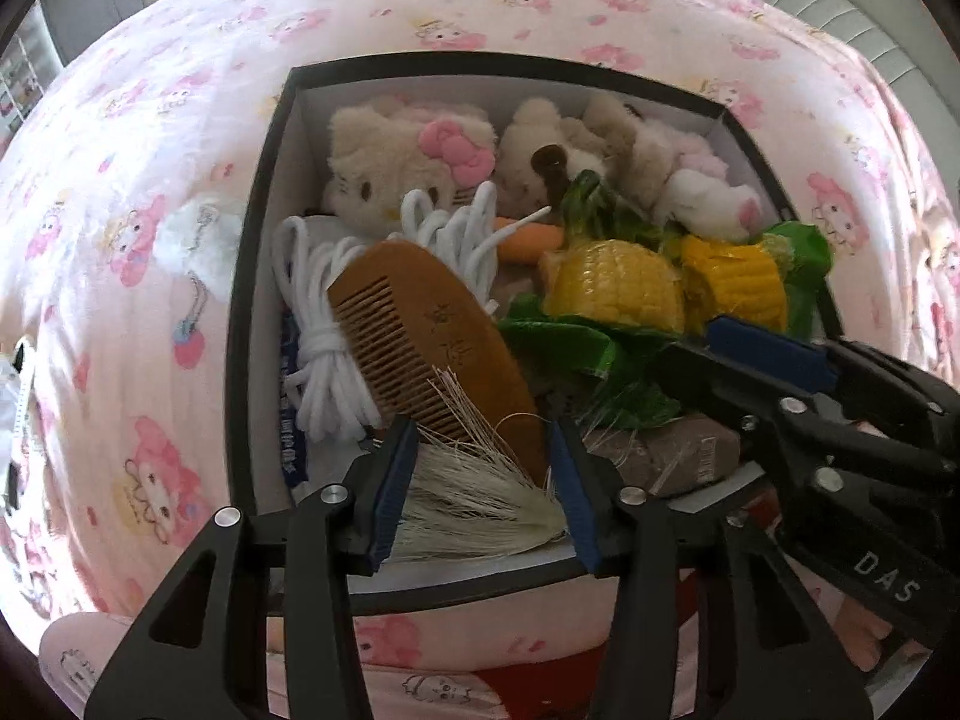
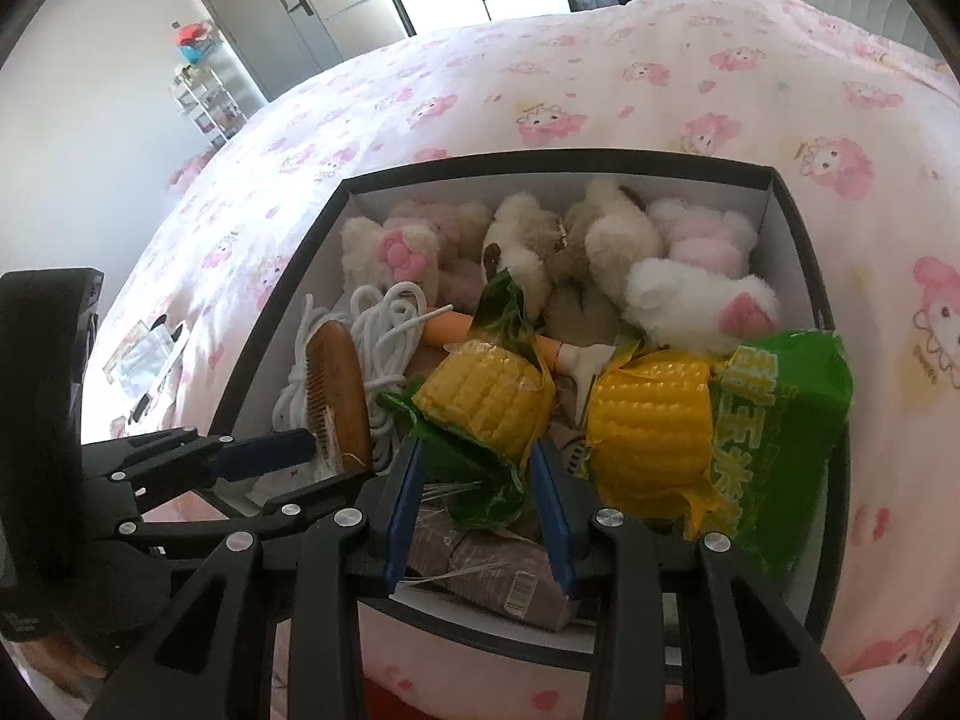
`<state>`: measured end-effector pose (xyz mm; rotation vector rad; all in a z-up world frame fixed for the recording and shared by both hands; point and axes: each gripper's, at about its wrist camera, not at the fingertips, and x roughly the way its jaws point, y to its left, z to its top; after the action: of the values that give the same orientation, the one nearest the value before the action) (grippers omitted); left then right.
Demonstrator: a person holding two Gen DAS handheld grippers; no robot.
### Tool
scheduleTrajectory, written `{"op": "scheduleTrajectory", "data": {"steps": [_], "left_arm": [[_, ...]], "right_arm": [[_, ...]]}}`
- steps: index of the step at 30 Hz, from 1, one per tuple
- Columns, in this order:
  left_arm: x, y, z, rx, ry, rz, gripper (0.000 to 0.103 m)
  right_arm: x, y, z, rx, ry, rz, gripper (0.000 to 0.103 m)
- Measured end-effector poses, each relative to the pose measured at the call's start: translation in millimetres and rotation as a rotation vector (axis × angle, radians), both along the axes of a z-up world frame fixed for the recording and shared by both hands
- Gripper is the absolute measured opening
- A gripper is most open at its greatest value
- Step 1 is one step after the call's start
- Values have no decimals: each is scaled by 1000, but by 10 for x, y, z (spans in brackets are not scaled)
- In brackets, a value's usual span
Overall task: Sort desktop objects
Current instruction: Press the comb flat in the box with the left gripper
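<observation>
A black box (image 1: 240, 324) with white walls lies on the pink bed. It holds plush toys (image 1: 390, 162), a white cord (image 1: 336, 360), a wooden comb (image 1: 432, 354), an orange carrot-like item (image 1: 528, 240), two packs of corn (image 1: 618, 288) and a brown packet (image 1: 666, 450). My left gripper (image 1: 480, 480) is open over the box's near end, its pads either side of a pale fibre brush (image 1: 480, 498). My right gripper (image 2: 480, 480) is open around the green wrapper of the left corn pack (image 2: 486, 402). The right corn pack (image 2: 654, 426) lies beside it.
The box (image 2: 804, 276) sits on a bed with a pink cartoon sheet (image 2: 540, 90). A white fluffy item (image 1: 198, 234) lies left of the box. Small clear packets (image 2: 144, 354) lie on the sheet. A door and shelves stand at the far wall.
</observation>
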<state>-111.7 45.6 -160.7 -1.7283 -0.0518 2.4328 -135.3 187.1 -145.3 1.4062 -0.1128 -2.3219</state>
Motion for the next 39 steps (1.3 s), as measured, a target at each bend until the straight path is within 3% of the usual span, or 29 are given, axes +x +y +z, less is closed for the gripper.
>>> {"op": "scheduleTrajectory", "data": {"steps": [7,15,19,24,34,37,39], "left_arm": [[-41,-161,-39,-104,-42,72,52],[33,-152,77,45,19,29,51],[-21,-186,-33,-27,-9,69,53],[-22,-248,2,-58,-4,79,53],[92,-384,262,88,79,82,52],[119,-459,400,105,130,91,61],[205,-492,533,121,179,104,74]], "right_arm": [[-9,11,-47,33,-16,-19,33],[-7,17,-84,35,-32,-24,34],[-5,1,-112,38,-42,-19,34],[-24,-28,-191,39,-85,-10,34],[61,-44,-119,61,-49,-40,36],[133,-25,-42,86,-18,-77,43],[196,-2,44,105,8,-109,44]]}}
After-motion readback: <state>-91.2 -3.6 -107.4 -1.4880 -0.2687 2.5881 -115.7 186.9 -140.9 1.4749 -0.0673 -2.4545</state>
